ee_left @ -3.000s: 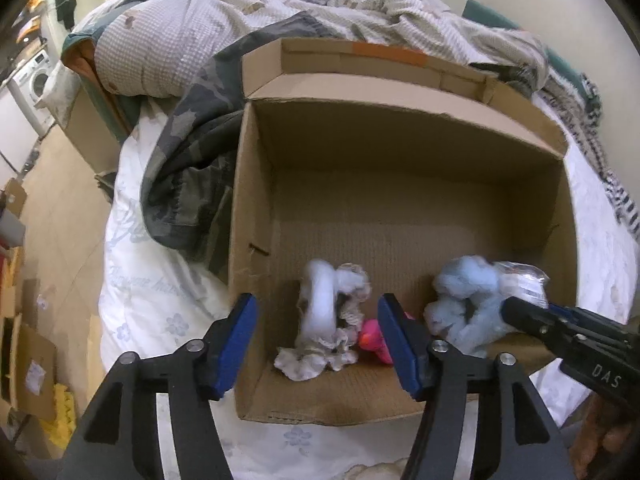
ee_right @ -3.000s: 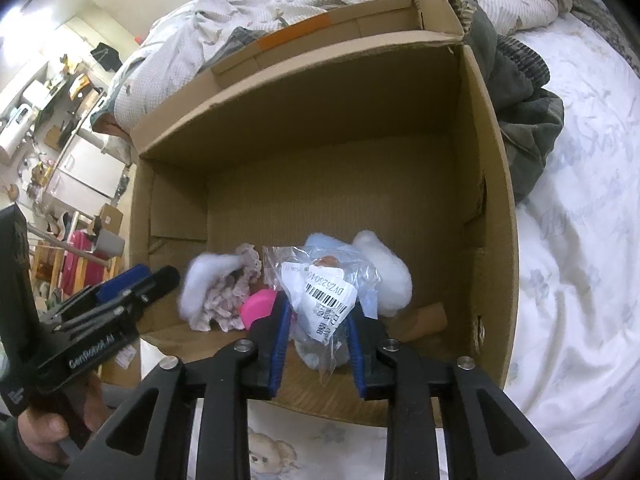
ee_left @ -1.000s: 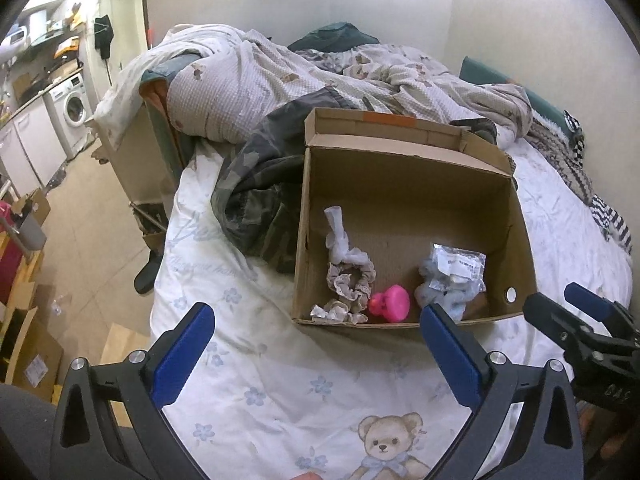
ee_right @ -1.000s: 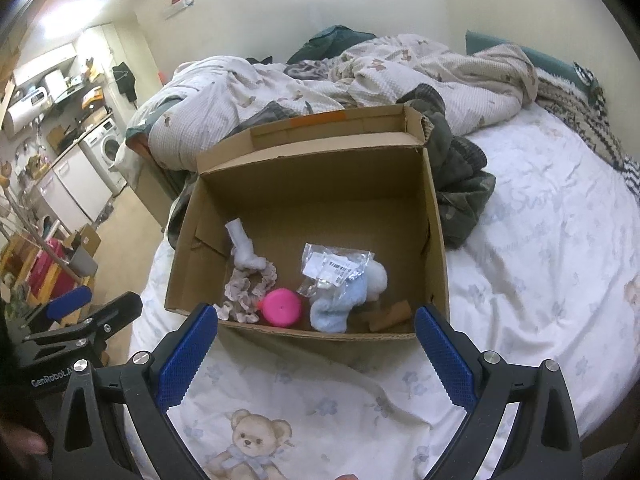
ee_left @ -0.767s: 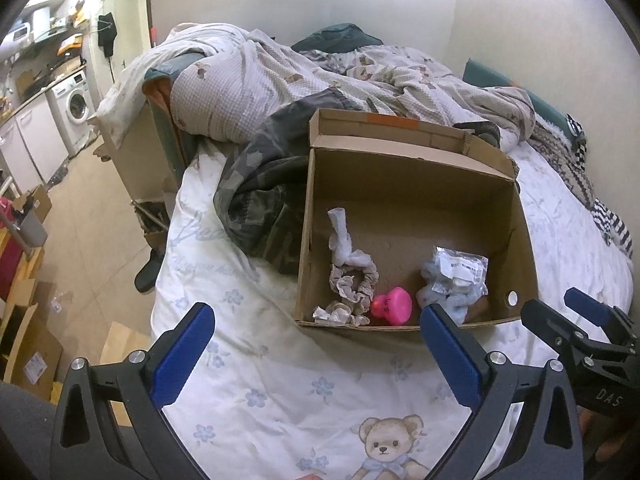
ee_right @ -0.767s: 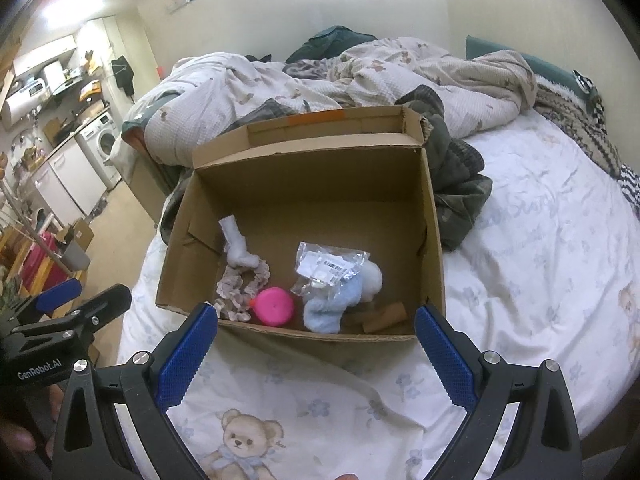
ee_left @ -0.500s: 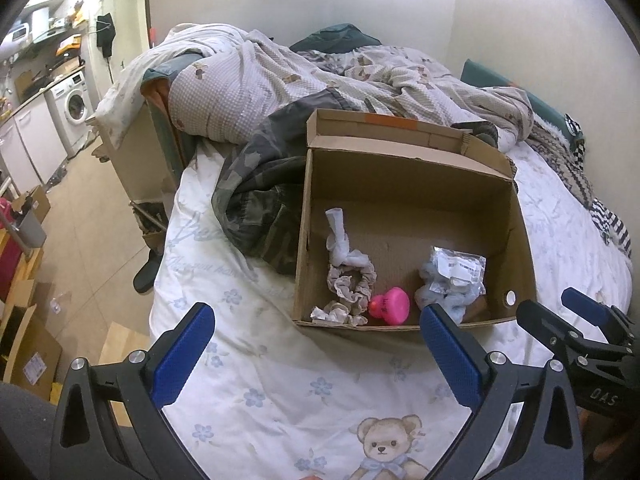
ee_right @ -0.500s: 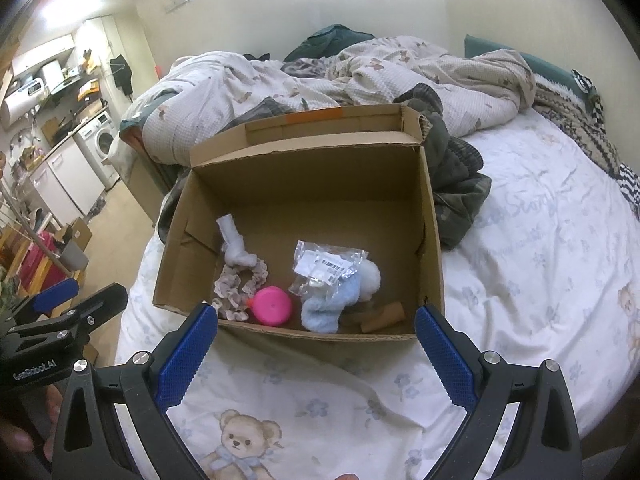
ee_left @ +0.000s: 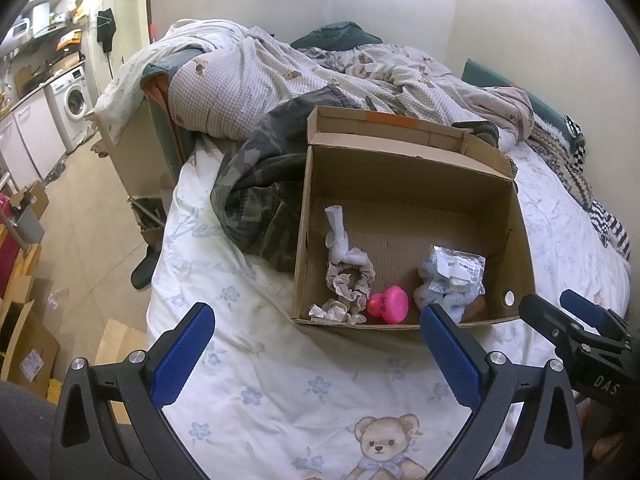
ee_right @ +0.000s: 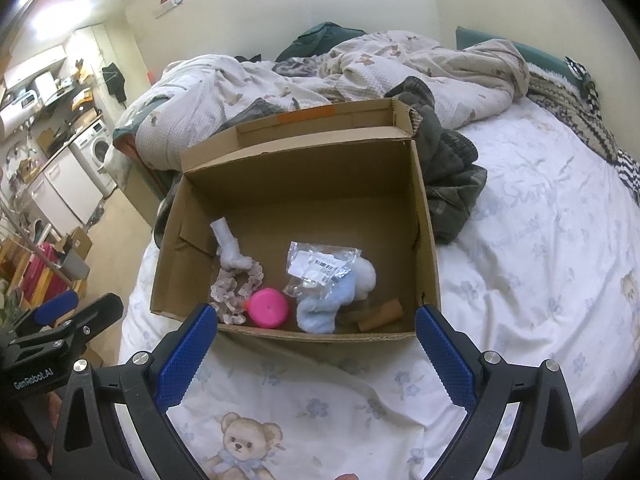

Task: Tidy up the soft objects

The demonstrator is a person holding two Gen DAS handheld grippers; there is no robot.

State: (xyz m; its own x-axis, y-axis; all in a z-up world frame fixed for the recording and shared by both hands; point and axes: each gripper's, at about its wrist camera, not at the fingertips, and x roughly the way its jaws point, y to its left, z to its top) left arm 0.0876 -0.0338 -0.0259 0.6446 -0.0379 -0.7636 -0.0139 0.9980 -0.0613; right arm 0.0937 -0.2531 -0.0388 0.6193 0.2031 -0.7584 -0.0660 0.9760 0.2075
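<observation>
An open cardboard box (ee_left: 400,172) (ee_right: 304,184) sits on the bed. Inside lie a white and beige frilly scrunchie bundle (ee_left: 348,276) (ee_right: 236,280), a pink round toy (ee_left: 388,304) (ee_right: 267,307), and a blue and white fluffy item with a clear labelled bag on it (ee_left: 452,276) (ee_right: 332,280). My left gripper (ee_left: 316,344) is open and empty, held back above the sheet in front of the box. My right gripper (ee_right: 316,344) is also open and empty, in front of the box. Each gripper shows at the other view's edge.
A camouflage garment (ee_left: 256,188) (ee_right: 448,168) lies against the box. Rumpled duvets (ee_left: 280,76) fill the bed's far end. The white floral sheet (ee_left: 280,380) has a teddy print. A small cardboard scrap (ee_right: 380,314) lies in the box. Floor, boxes and a washing machine (ee_left: 72,100) are at left.
Three seconds ago my right gripper held the bagged fluffy item inside the box; both grippers have since opened wide and pulled back. Over the last second almost nothing moves.
</observation>
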